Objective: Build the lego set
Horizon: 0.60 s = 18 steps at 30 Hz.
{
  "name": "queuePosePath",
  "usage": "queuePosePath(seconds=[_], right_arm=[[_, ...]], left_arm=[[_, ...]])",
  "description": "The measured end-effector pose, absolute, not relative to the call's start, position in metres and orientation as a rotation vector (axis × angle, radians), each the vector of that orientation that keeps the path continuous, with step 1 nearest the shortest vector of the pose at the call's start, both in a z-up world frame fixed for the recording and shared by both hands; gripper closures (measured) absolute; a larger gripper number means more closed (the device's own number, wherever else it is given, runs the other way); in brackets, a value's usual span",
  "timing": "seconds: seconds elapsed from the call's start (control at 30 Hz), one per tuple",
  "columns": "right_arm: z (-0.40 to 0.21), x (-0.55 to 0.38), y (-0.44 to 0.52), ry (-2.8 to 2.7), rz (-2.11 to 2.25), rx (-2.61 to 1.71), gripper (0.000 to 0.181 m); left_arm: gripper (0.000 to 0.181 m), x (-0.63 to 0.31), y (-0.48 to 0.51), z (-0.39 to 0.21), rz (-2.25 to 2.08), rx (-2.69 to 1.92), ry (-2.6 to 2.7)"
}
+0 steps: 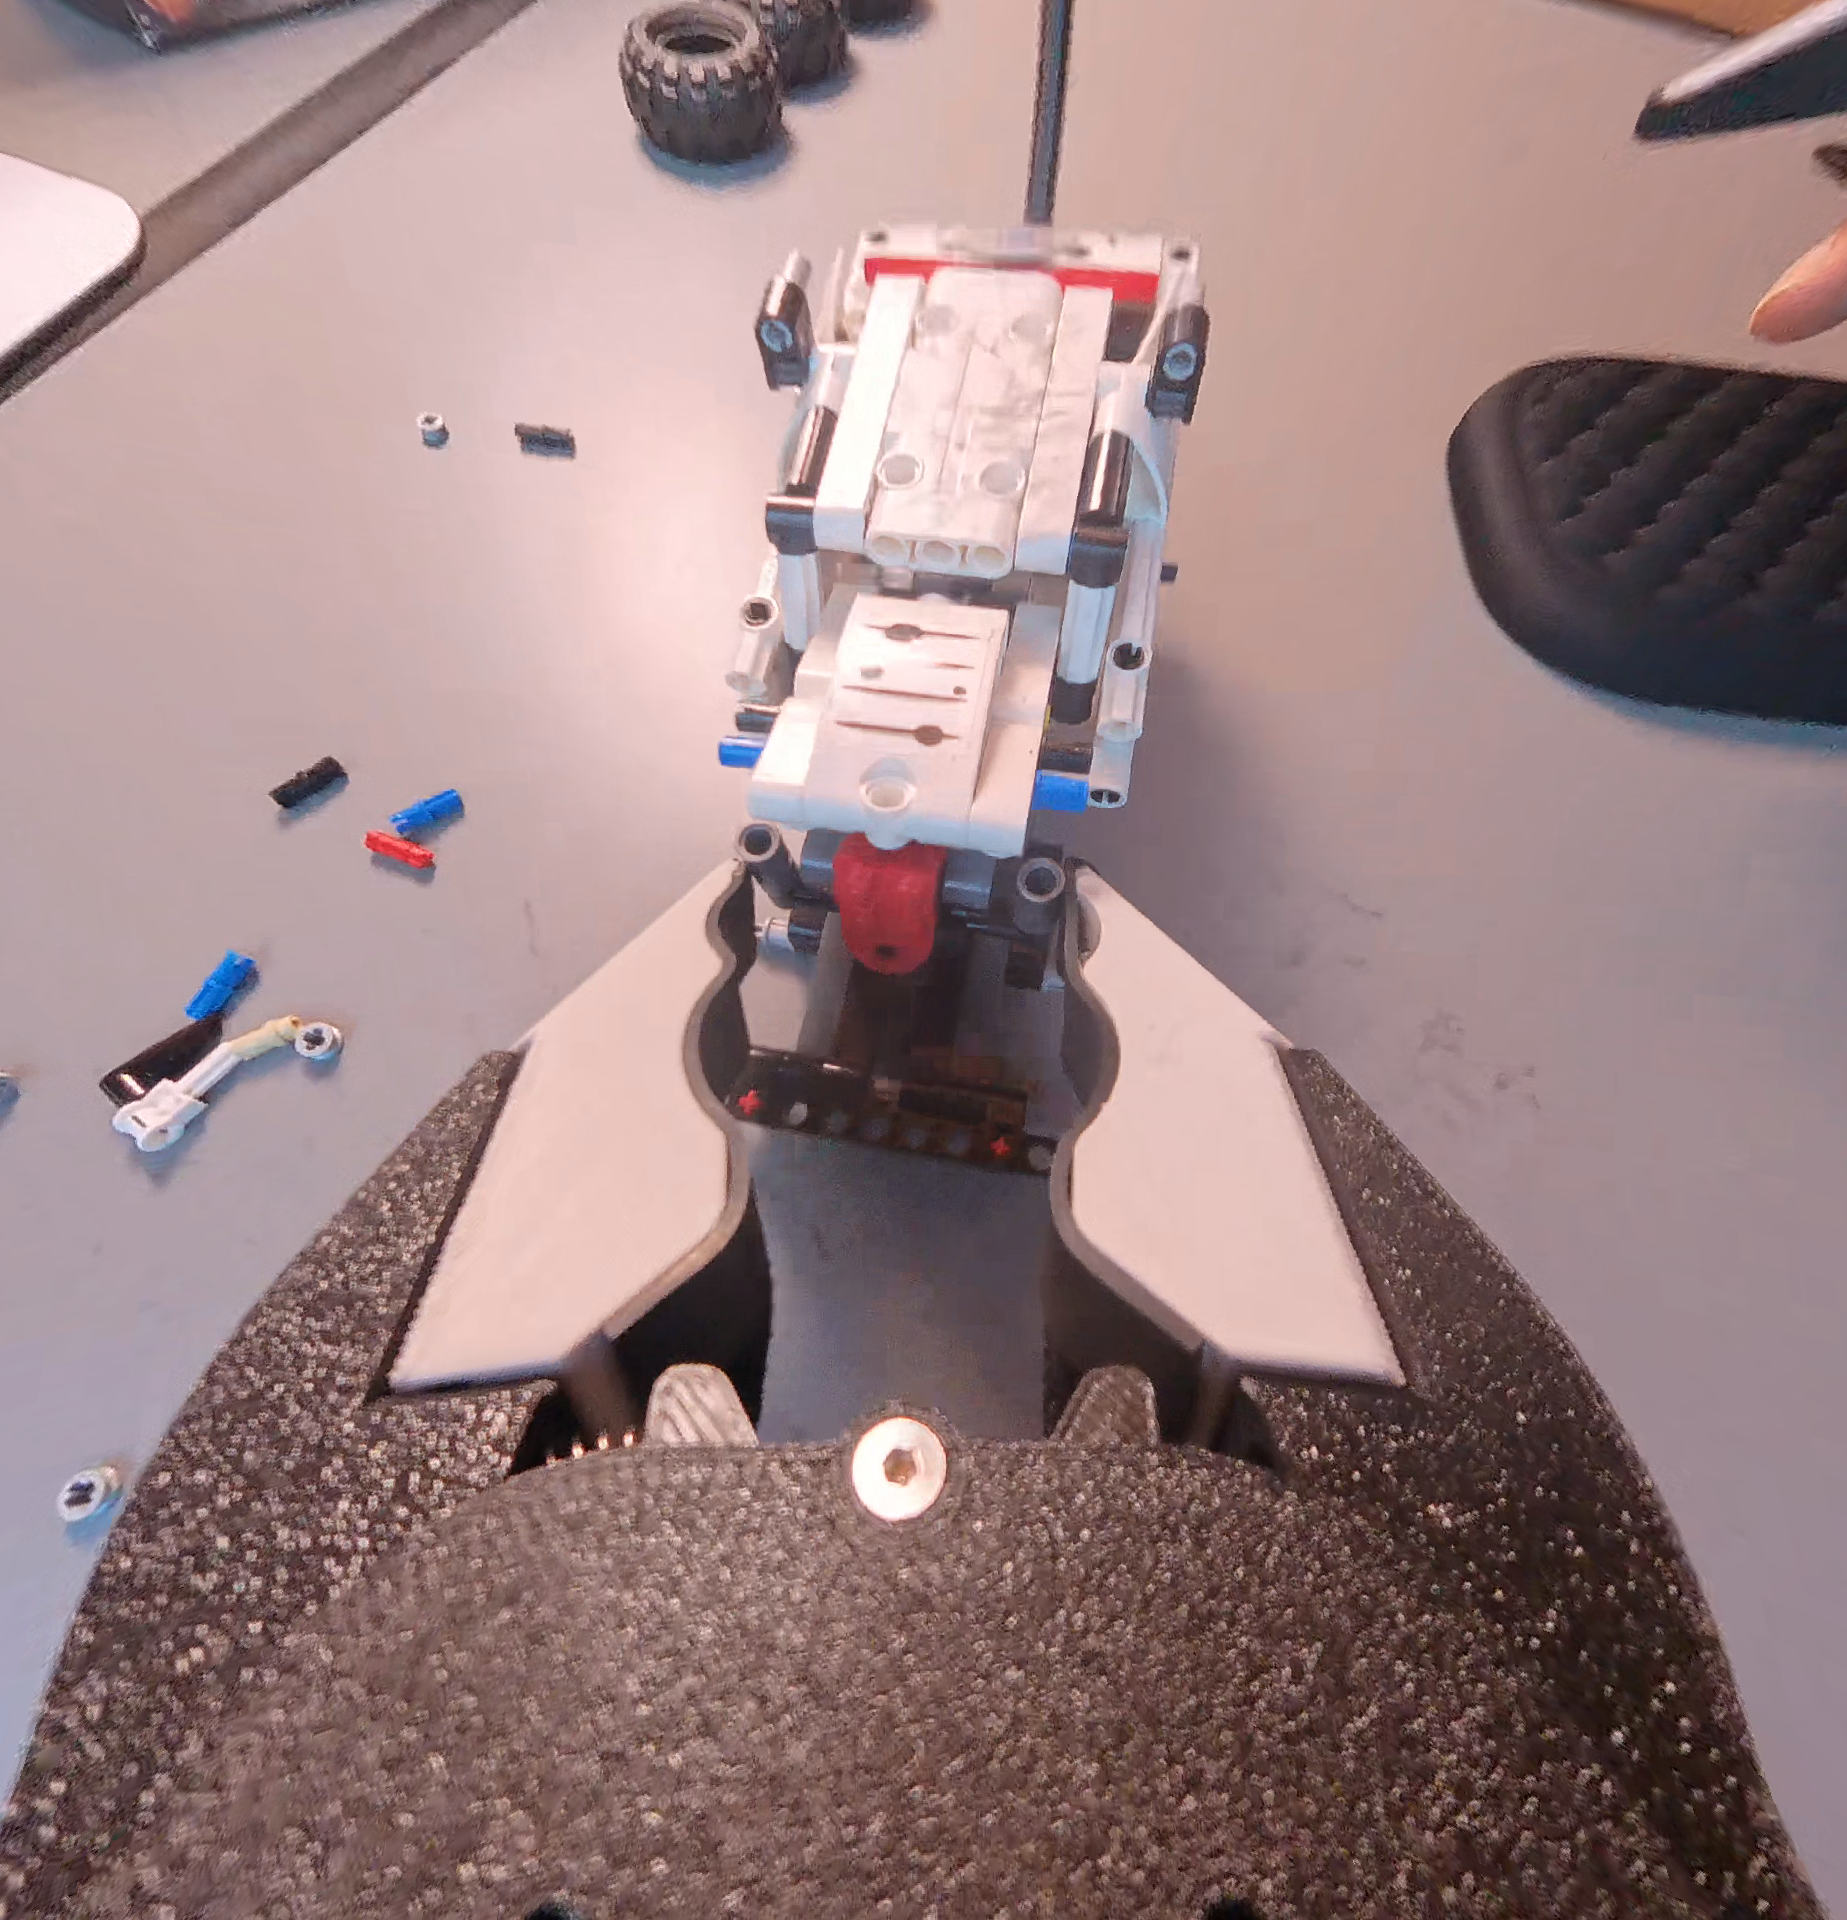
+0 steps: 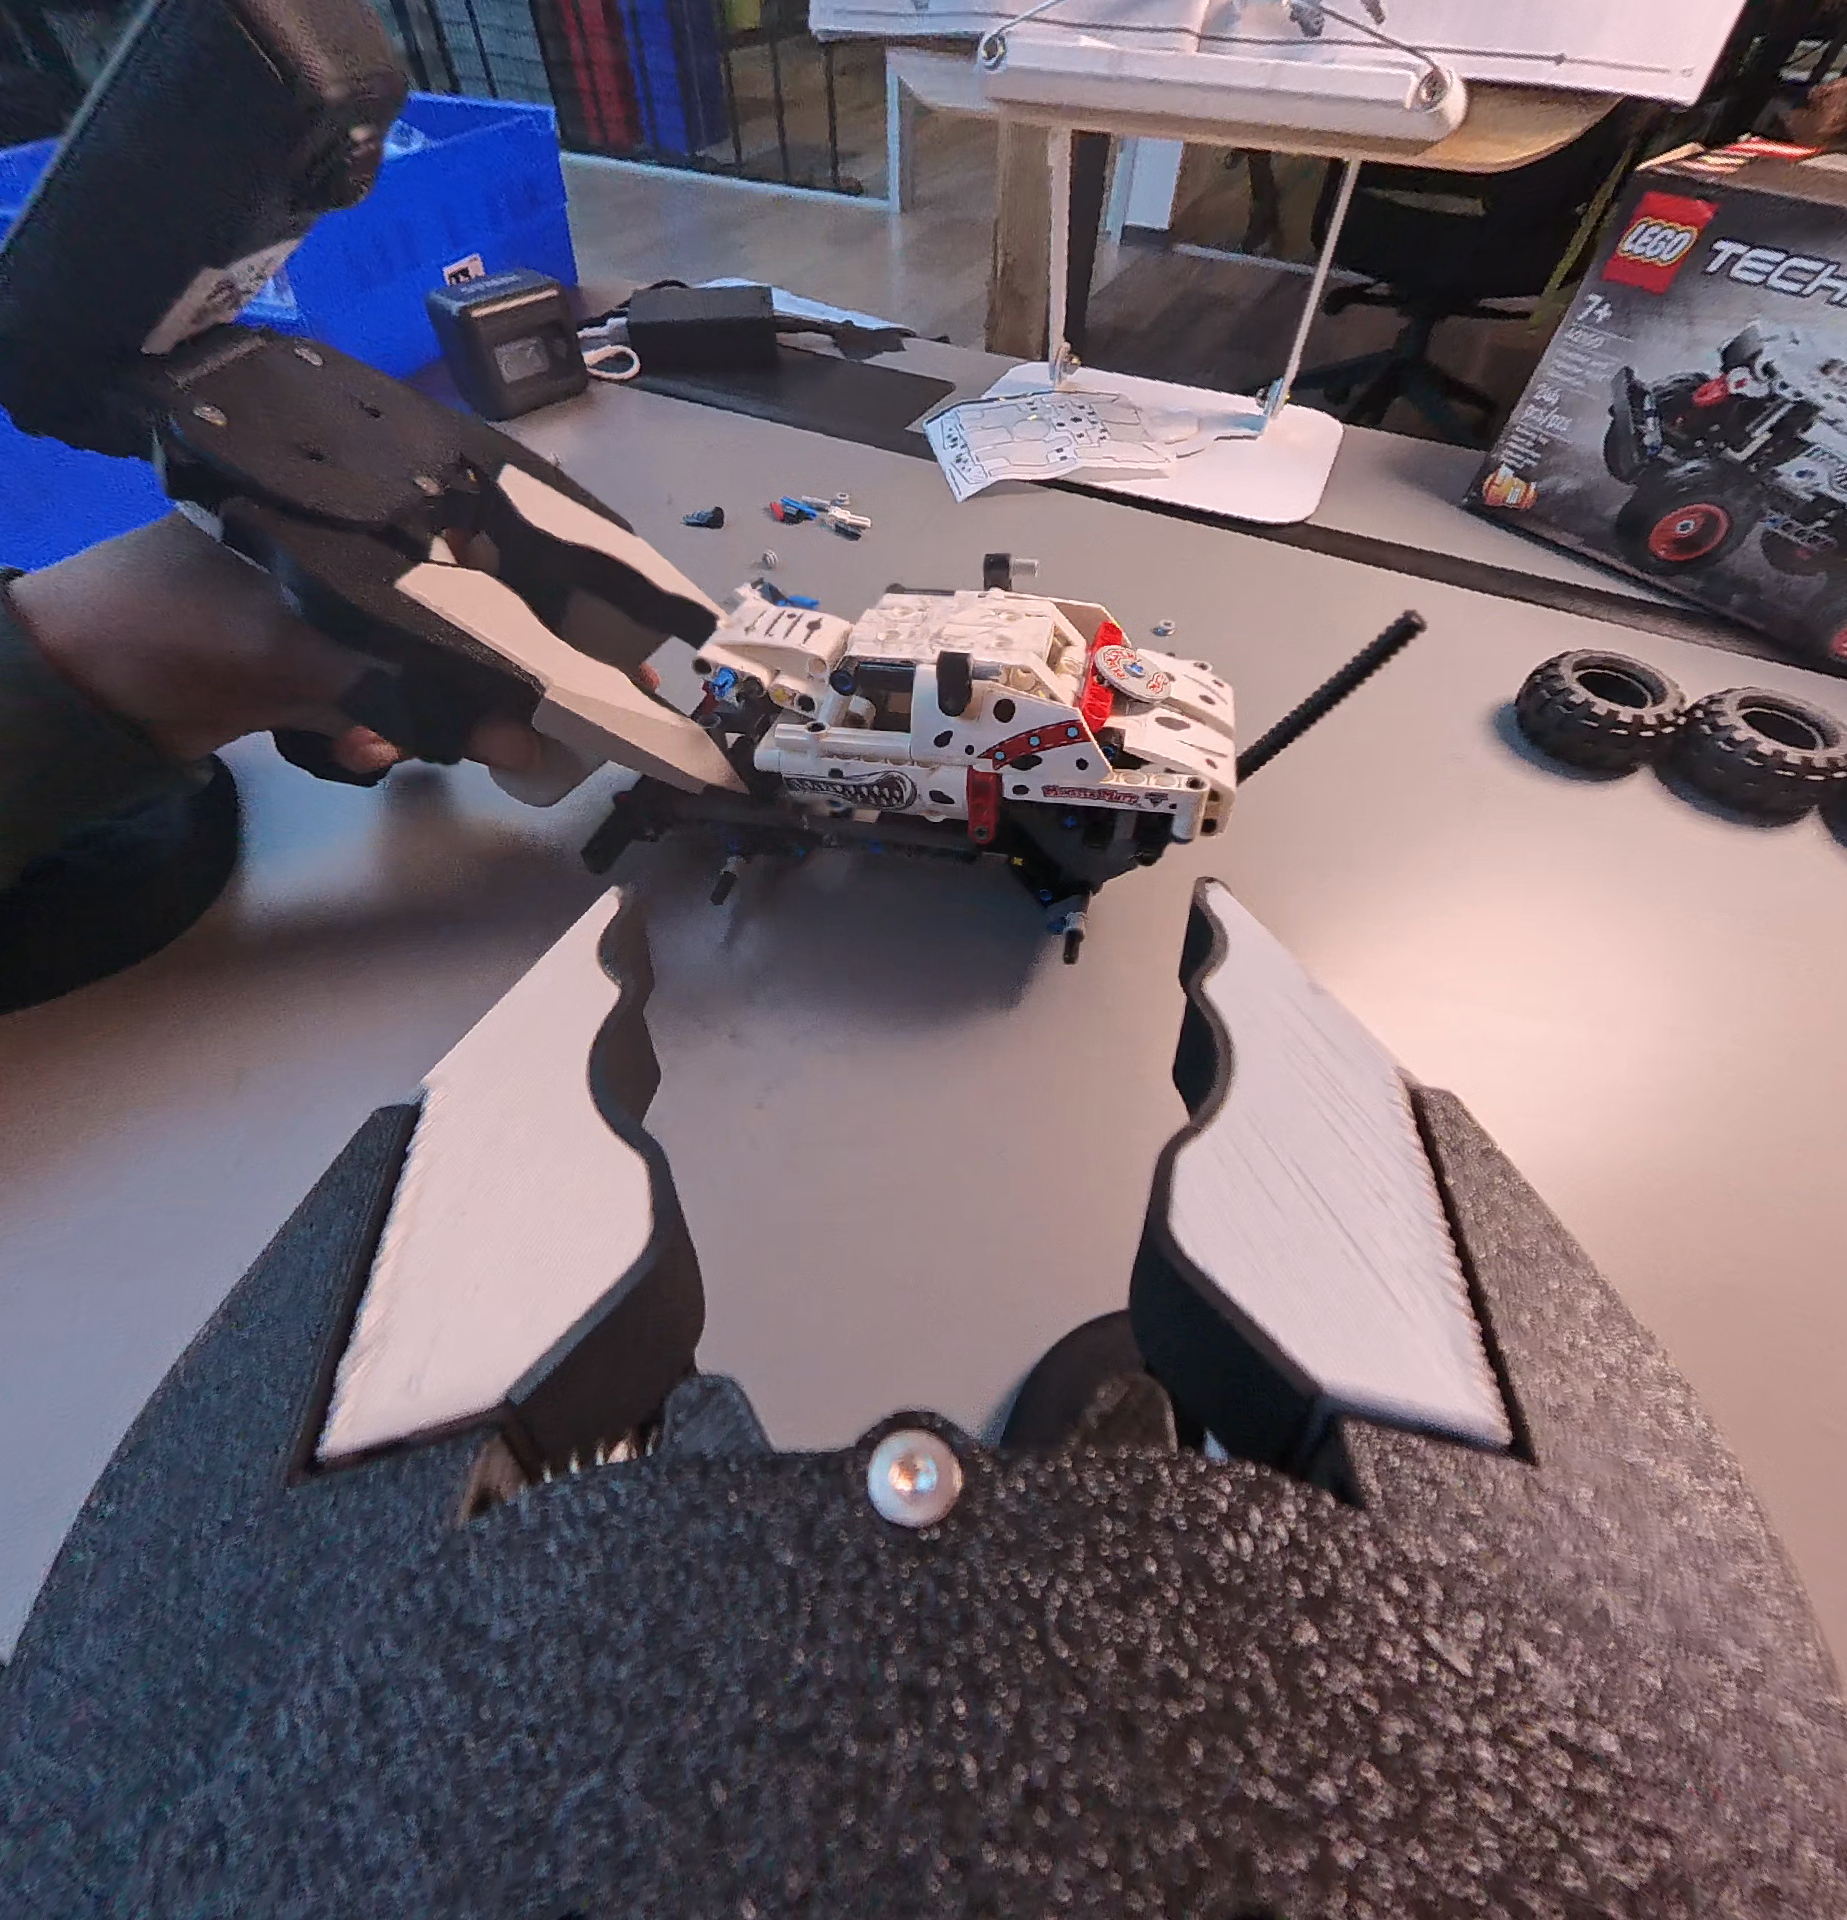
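Note:
The white spotted lego truck [image 1: 940, 499] has no wheels and a long black axle [image 2: 1324, 686] sticks out of its rear. My left gripper [image 1: 908, 904] is shut on the truck's front chassis, with the red nose piece [image 1: 888, 904] between the fingers. In the right wrist view the left gripper [image 2: 706, 691] holds the truck [image 2: 1002, 707] slightly above the table. My right gripper [image 2: 911, 904] is open and empty, just in front of the truck's side. Black tyres [image 2: 1599, 707] lie to the right, also seen in the left wrist view [image 1: 695, 83].
Loose pins lie left of the truck: blue [image 1: 427, 812], red [image 1: 399, 847], black [image 1: 308, 781], plus a white connector [image 1: 202, 1081]. A black padded rest [image 1: 1667, 540] lies to the right. The set's box [image 2: 1708, 416], a sticker sheet [image 2: 1044, 436] and a blue bin [image 2: 441, 208] stand at the back. Measured from the fingertips, the white connector [image 1: 202, 1081] is 12 cm or so from the left gripper and 30 cm from the right.

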State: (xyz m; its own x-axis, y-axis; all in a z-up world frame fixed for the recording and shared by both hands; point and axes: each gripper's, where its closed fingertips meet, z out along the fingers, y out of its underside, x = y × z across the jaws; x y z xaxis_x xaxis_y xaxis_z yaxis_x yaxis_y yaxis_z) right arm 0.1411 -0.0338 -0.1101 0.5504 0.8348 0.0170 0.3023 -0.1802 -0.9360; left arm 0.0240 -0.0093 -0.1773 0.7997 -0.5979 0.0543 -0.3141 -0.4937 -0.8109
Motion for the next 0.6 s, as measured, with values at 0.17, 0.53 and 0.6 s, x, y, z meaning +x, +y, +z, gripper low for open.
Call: queuePosePath(seconds=[0.17,0.53,0.6], right_arm=[[-0.112,0.126,-0.027,-1.074,0.588,-1.697,0.079],[-0.135,0.057,0.022,-1.895,0.198,-1.312,0.069],[-0.157,0.053,0.03,-2.053,0.104,-1.294,0.065]], left_arm=[[0.109,0.017,-0.016,-0.147,-0.564,-1.998,0.563],[0.109,-0.084,-0.028,-0.068,-0.216,-1.541,0.231],[0.126,-0.094,-0.036,-0.052,-0.149,-1.448,0.203]])
